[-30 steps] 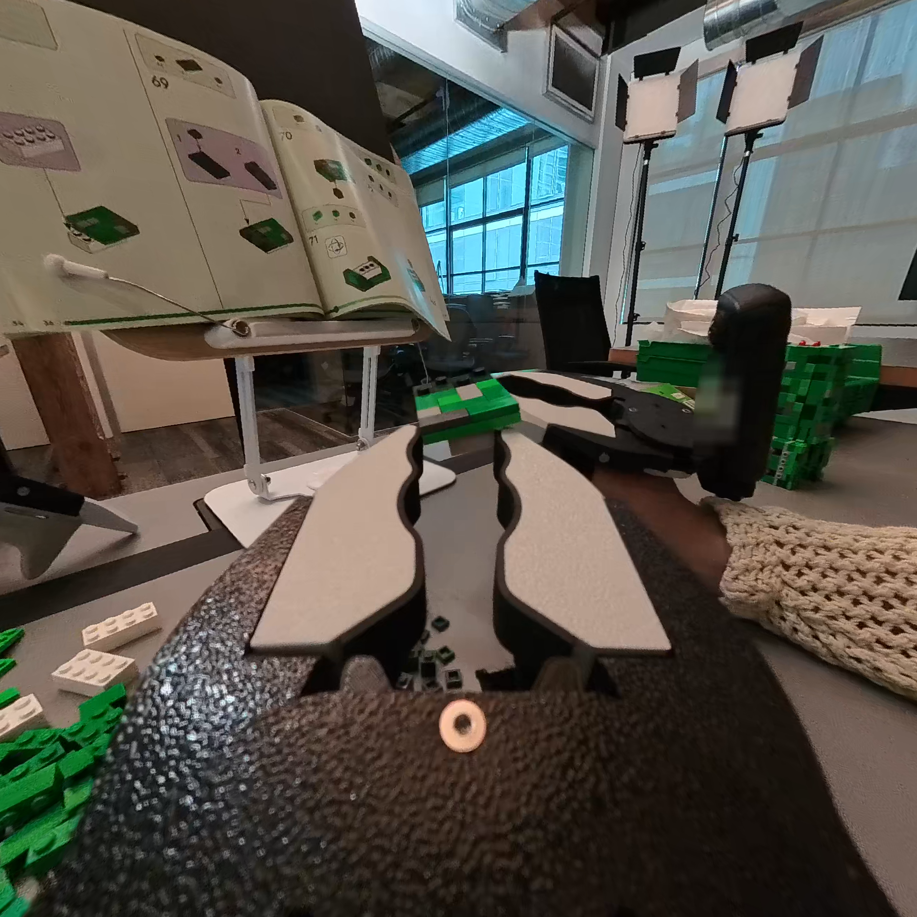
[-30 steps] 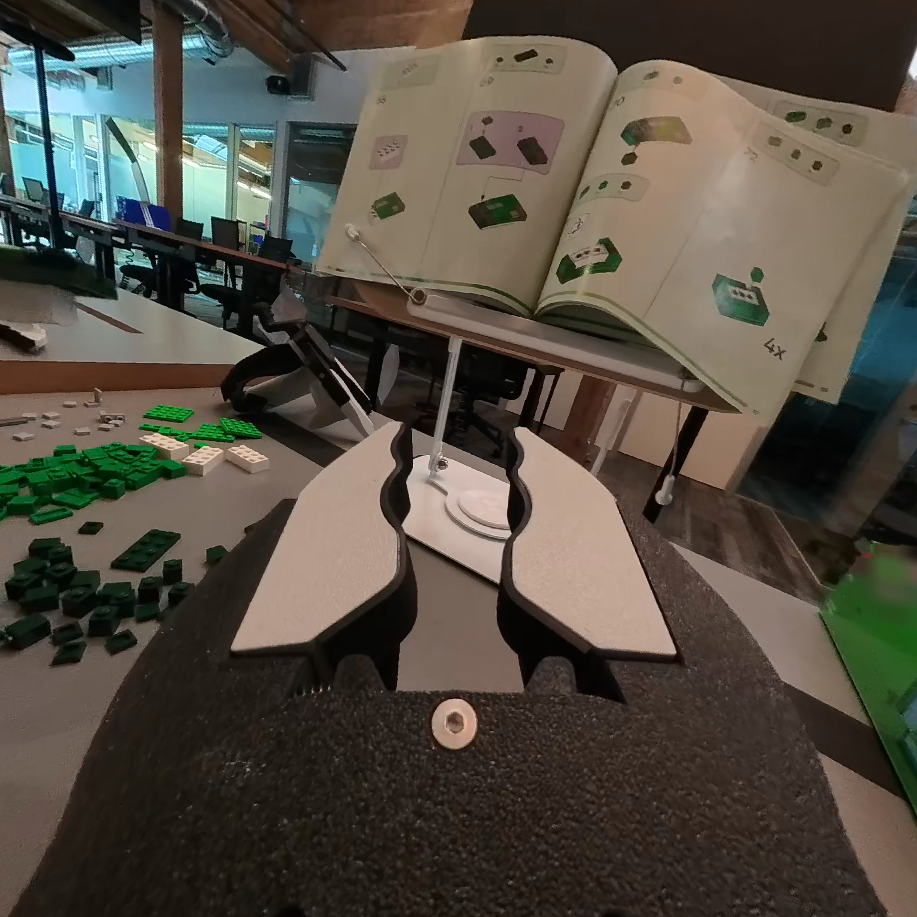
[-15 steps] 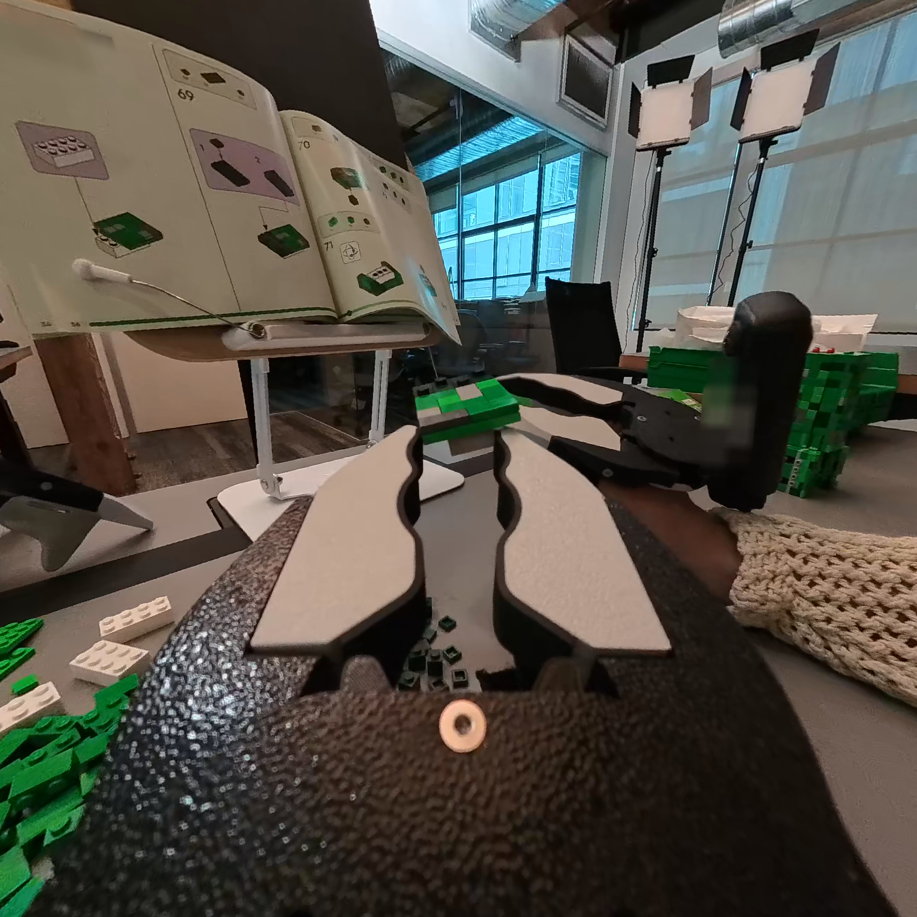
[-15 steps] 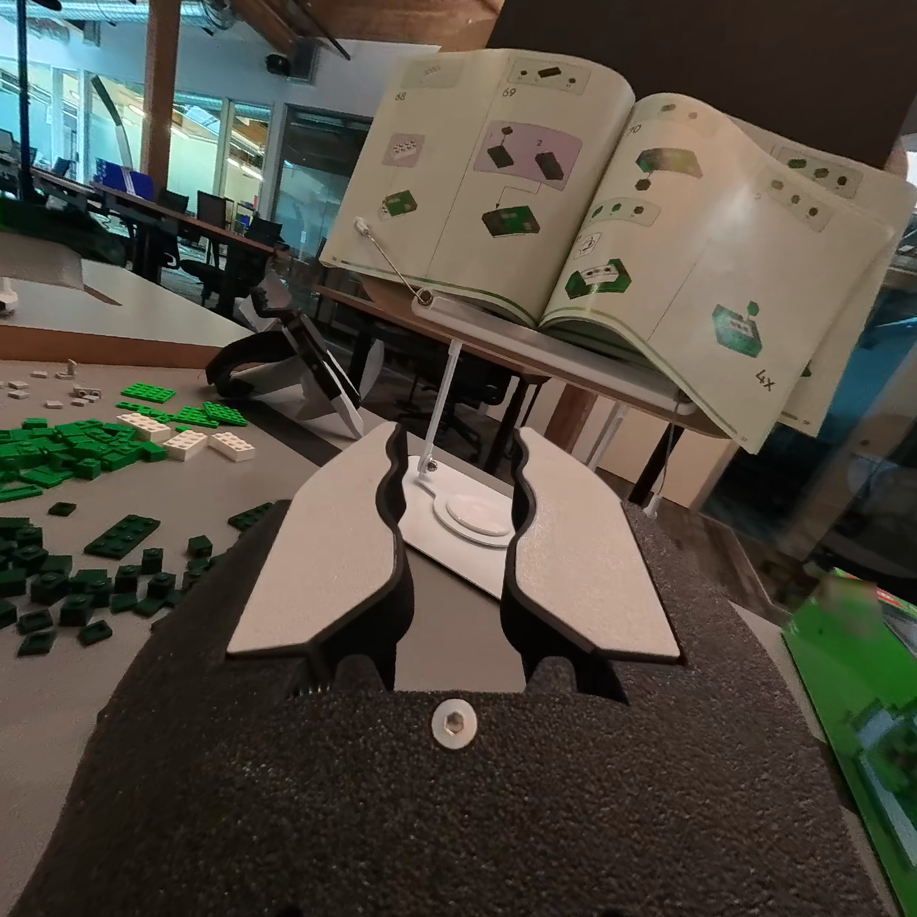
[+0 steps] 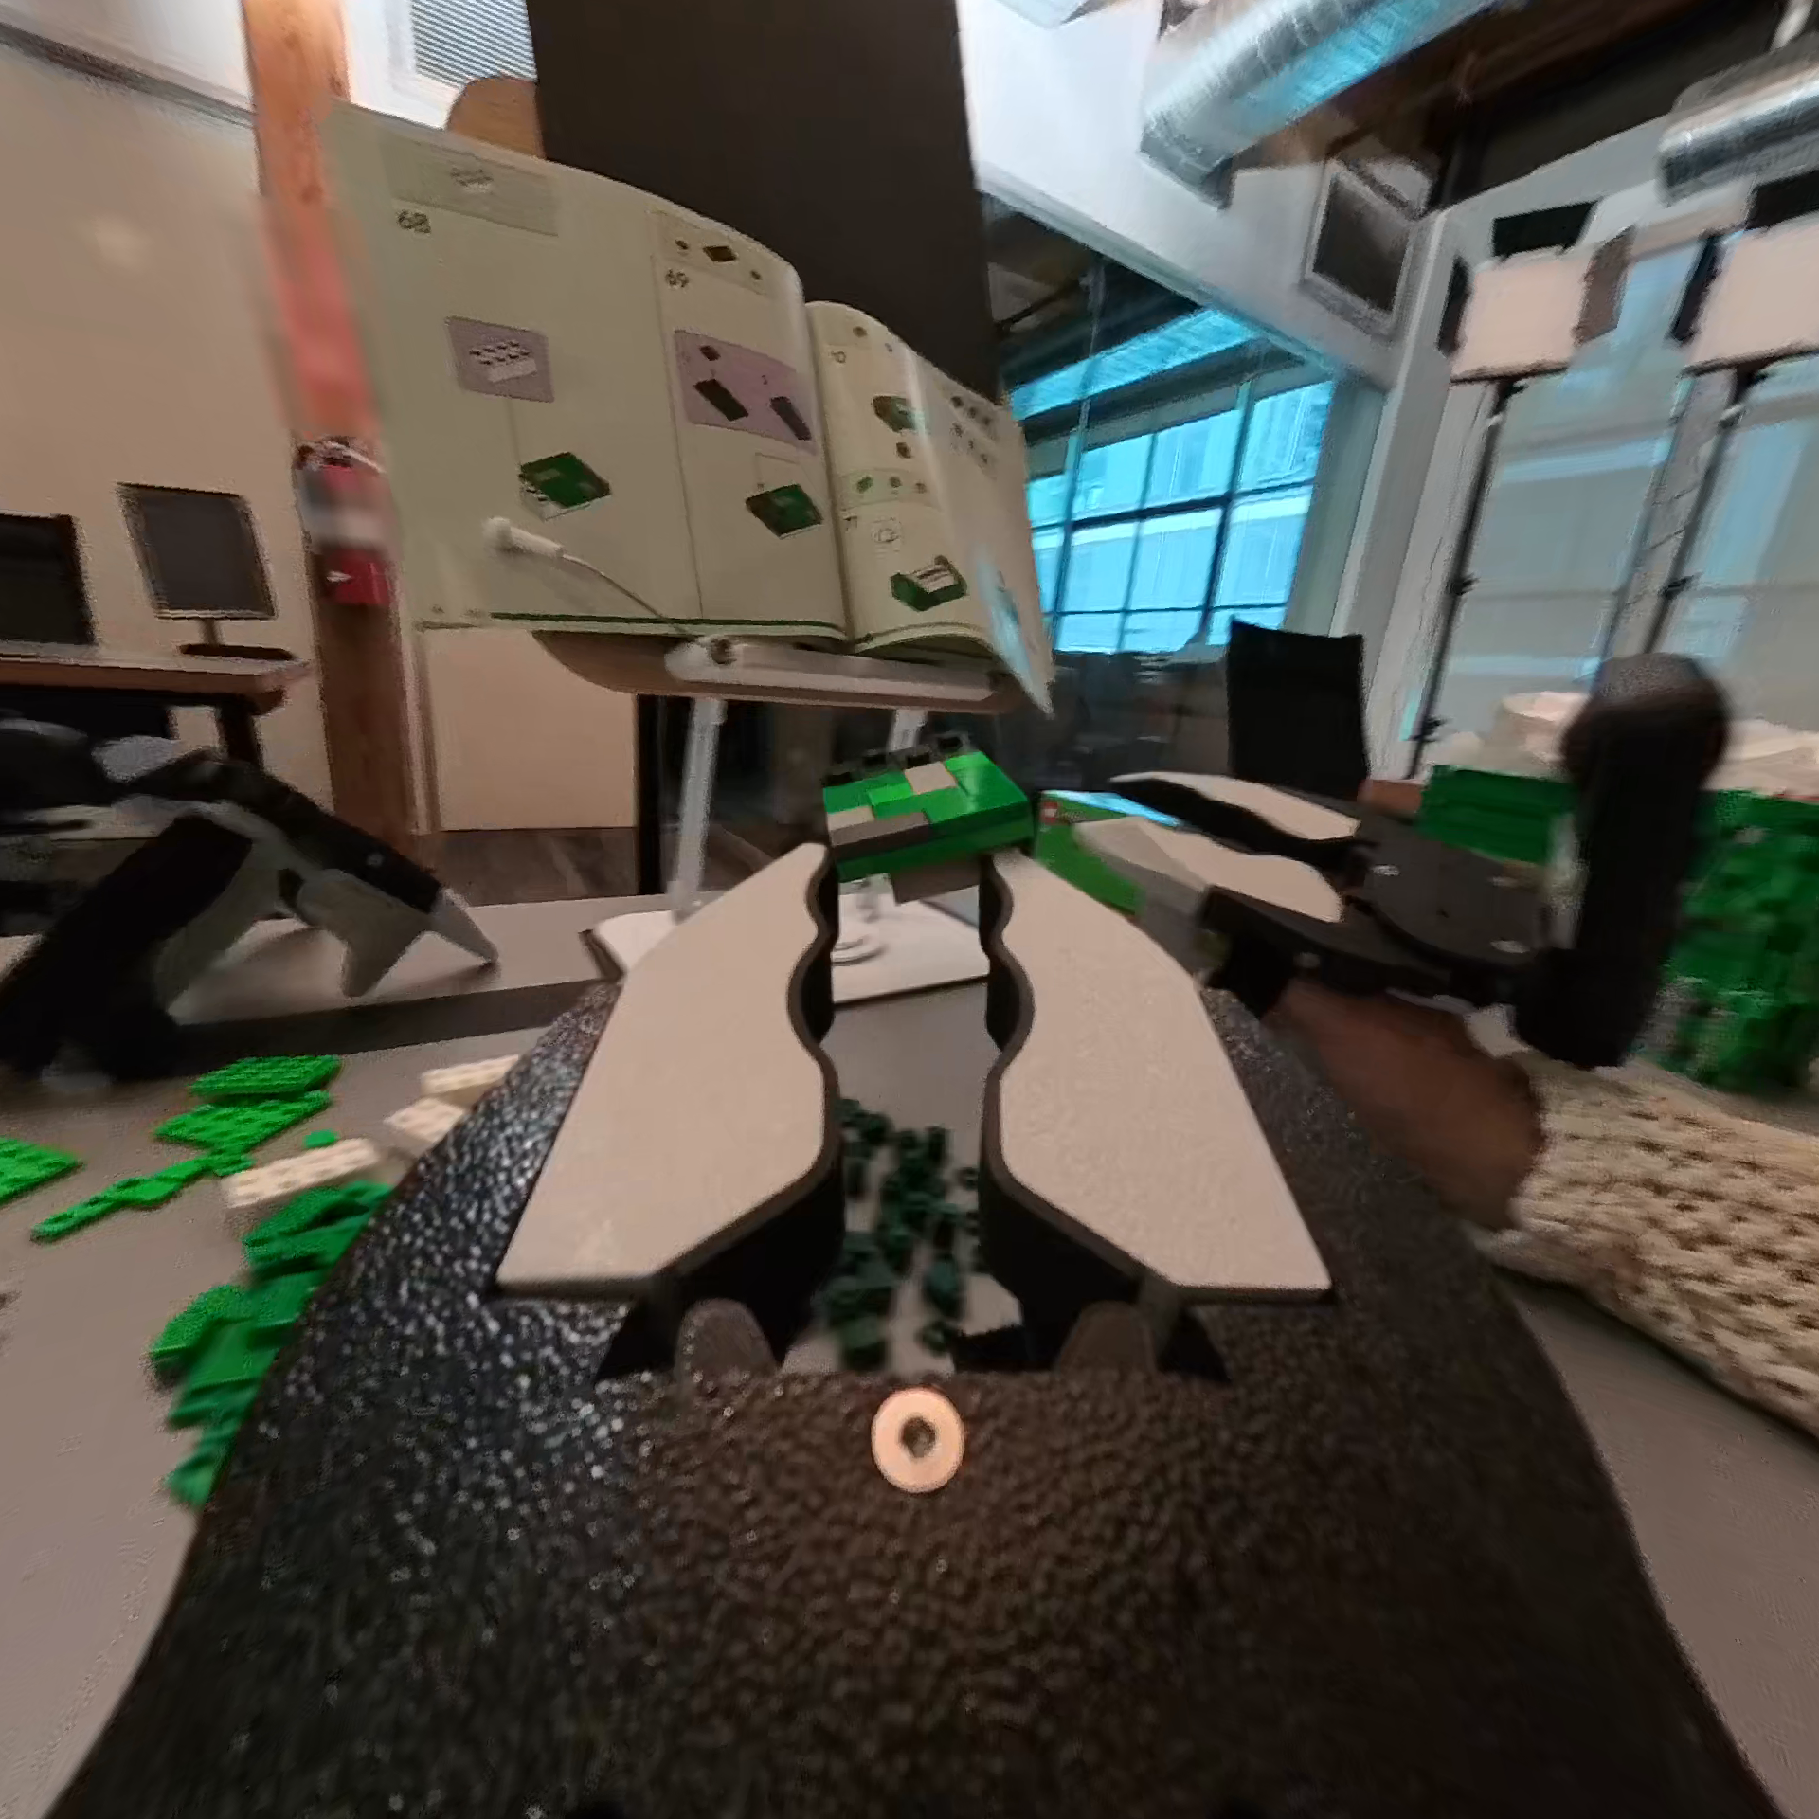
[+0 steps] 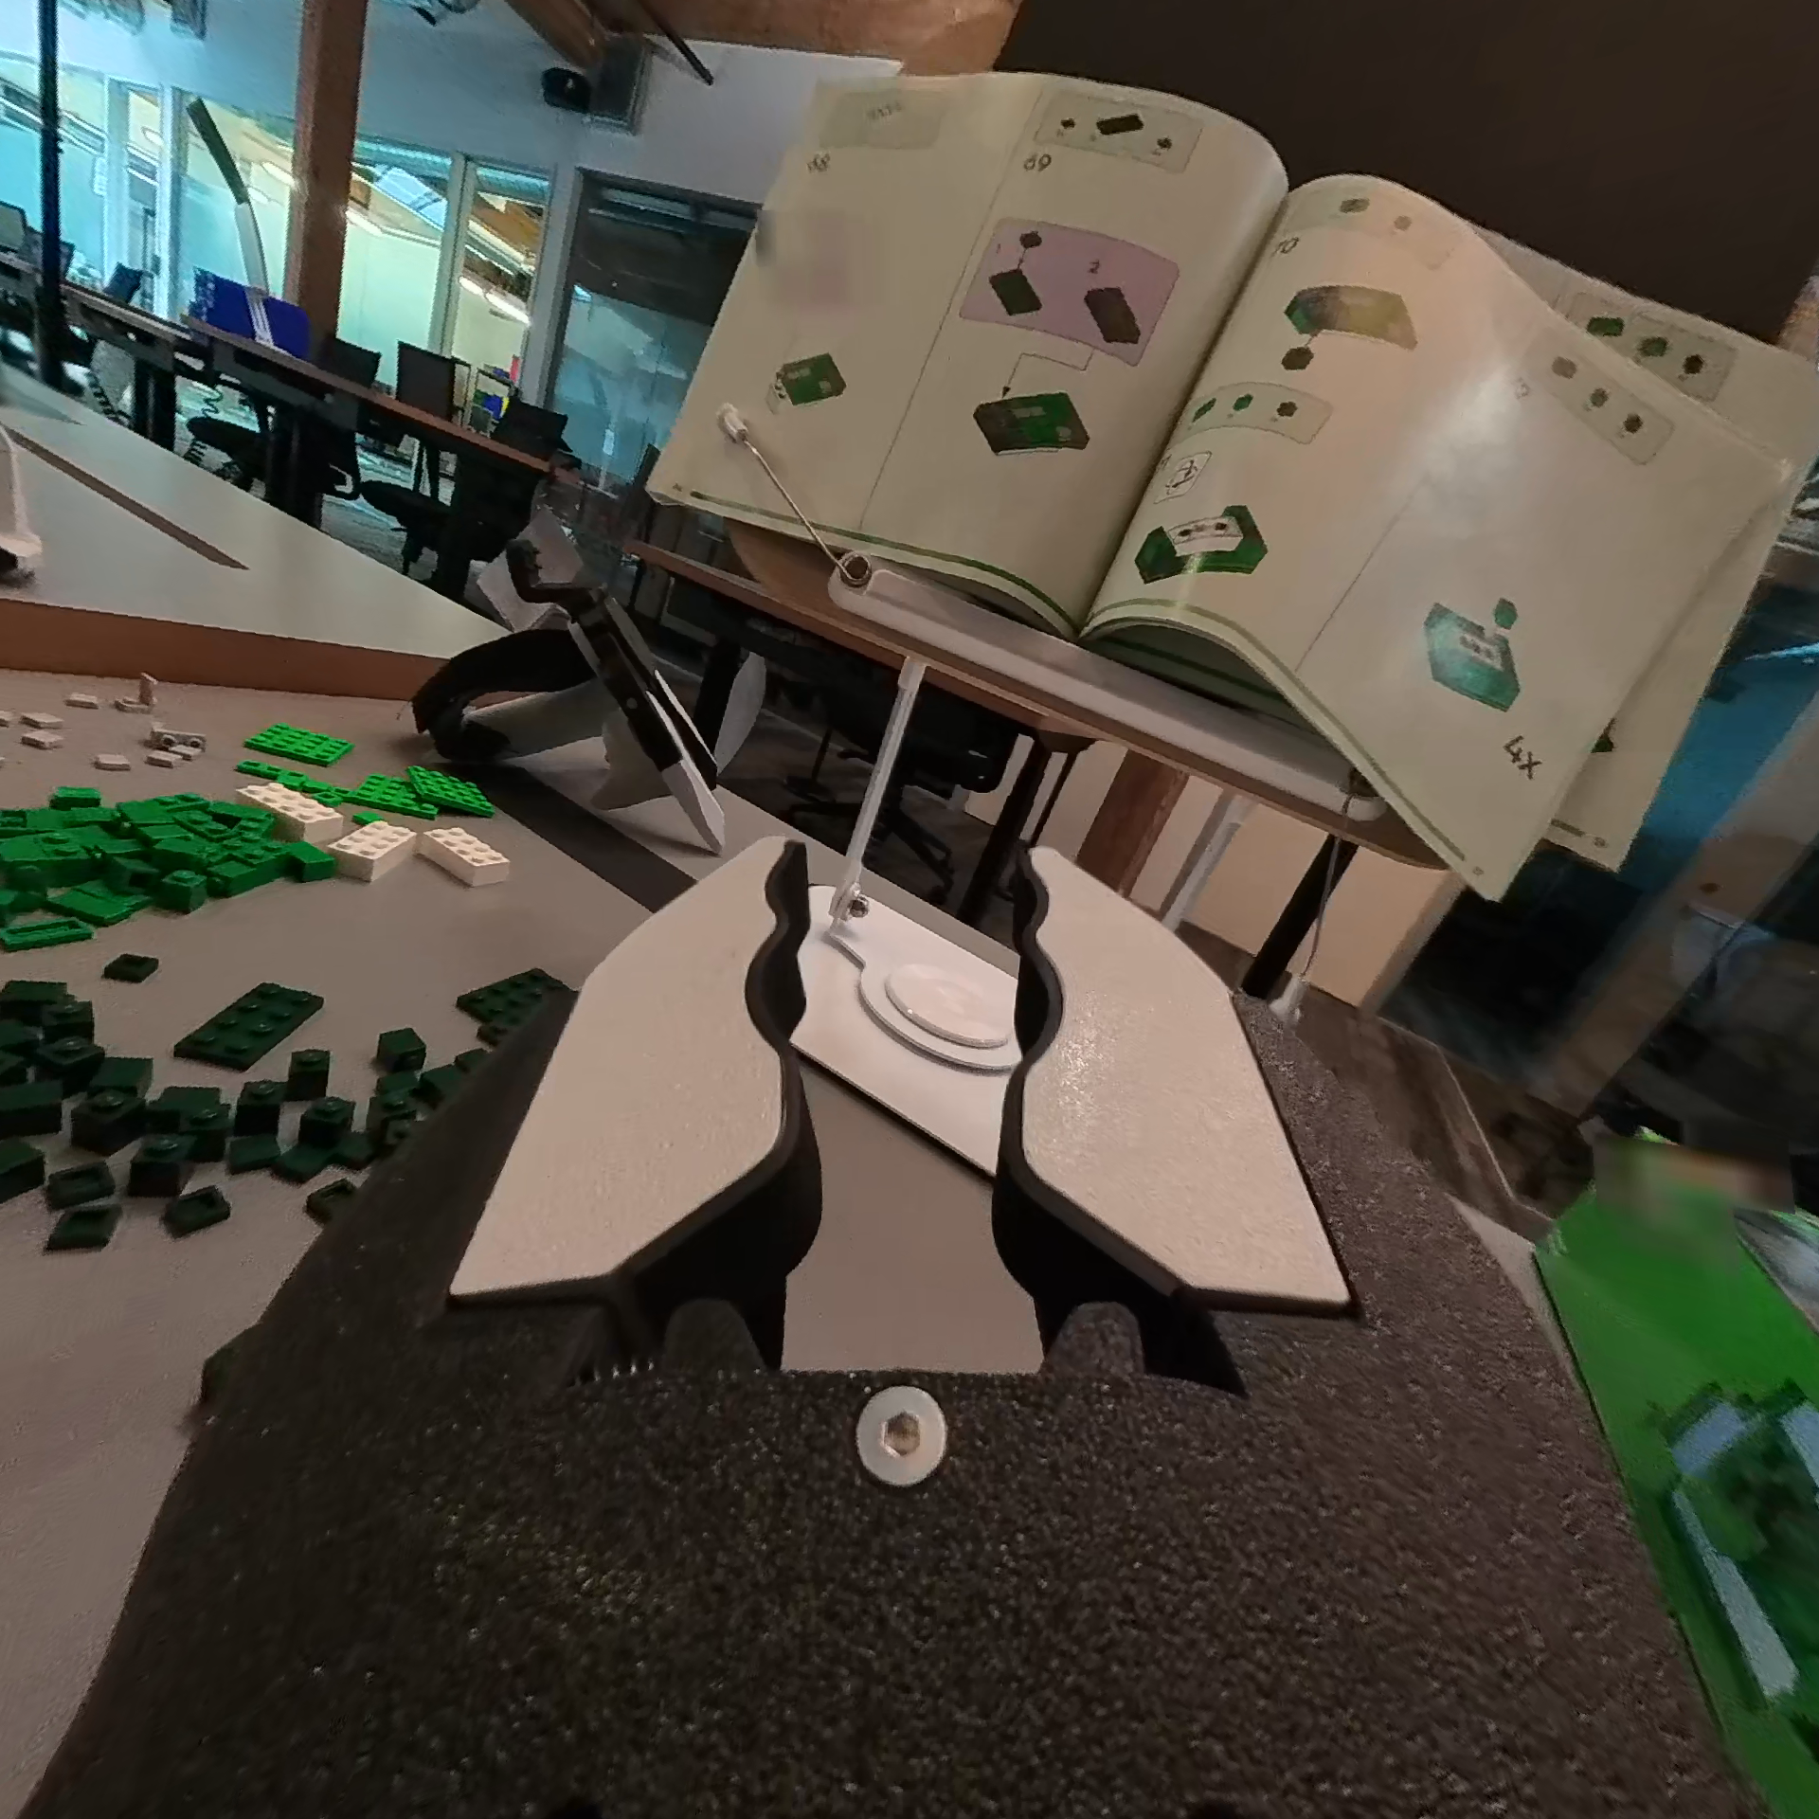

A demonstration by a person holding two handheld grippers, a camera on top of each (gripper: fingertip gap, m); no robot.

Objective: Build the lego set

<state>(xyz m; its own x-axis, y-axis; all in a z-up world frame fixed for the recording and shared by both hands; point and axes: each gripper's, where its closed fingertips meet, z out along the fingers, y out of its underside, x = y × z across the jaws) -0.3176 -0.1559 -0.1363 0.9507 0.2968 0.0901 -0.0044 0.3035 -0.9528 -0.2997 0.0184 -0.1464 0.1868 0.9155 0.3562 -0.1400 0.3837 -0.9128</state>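
Observation:
My left gripper (image 5: 906, 866) is shut on a small green and grey lego assembly (image 5: 925, 817), held at its fingertips above the grey table. Below it lie small dark green pieces (image 5: 896, 1211). My right gripper (image 6: 906, 876) is open and empty, pointing at the white base of the book stand (image 6: 915, 1014). It also shows in the left wrist view (image 5: 1093, 807), just right of the assembly, held by a hand in a knit sleeve (image 5: 1654, 1230). The open instruction book (image 6: 1083, 394) rests on the stand, and also shows in the left wrist view (image 5: 689, 443).
Bright green plates (image 6: 128, 866), white bricks (image 6: 413, 846) and dark green pieces (image 6: 148, 1112) are scattered on the left of the table. A spare gripper (image 6: 610, 709) lies behind them. A green box (image 6: 1693, 1378) sits at the right. A large green lego build (image 5: 1752, 935) stands far right. My hands' fingertips stand some 20 cm from each other.
The left view has swung left, with motion blur, and still holds the assembly. The right gripper has tilted and shifted slightly toward the stand base. Both grips are unchanged.

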